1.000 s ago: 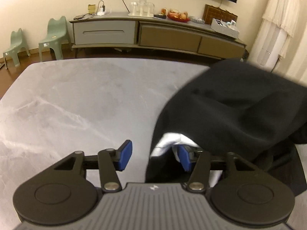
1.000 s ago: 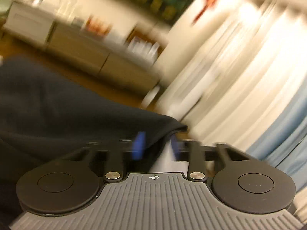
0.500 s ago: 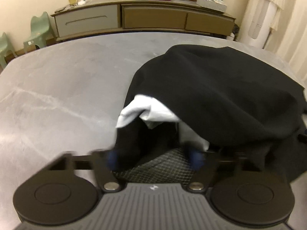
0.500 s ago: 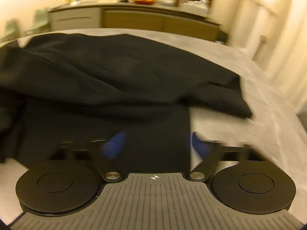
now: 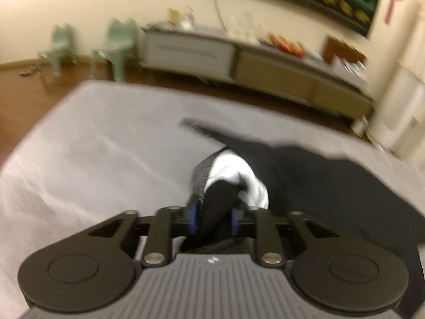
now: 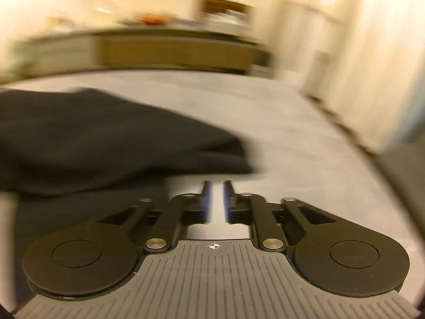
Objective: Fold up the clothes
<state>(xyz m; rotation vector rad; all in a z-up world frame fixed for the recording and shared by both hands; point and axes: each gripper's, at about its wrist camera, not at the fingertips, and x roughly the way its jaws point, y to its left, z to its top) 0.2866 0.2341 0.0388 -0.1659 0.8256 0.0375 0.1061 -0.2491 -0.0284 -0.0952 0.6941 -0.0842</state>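
Observation:
A black garment [image 5: 332,183] with a white lining patch [image 5: 233,175] lies bunched on the grey table [image 5: 106,146]. My left gripper [image 5: 212,219] is shut on a fold of the black garment and holds it above the table. In the right wrist view the garment [image 6: 106,138] lies to the left, and my right gripper [image 6: 216,204] is nearly closed with a narrow gap and nothing between its blue pads, just past the garment's right edge over the table [image 6: 305,146]. Both views are blurred by motion.
A long sideboard [image 5: 252,71] with dishes stands along the far wall. Two small green chairs [image 5: 119,42] stand at the back left. Pale curtains [image 6: 372,53] hang at the right. Wooden floor surrounds the table.
My left gripper has closed on a fold of the garment and lifted it. My right gripper has closed from wide open and moved off the garment's right edge.

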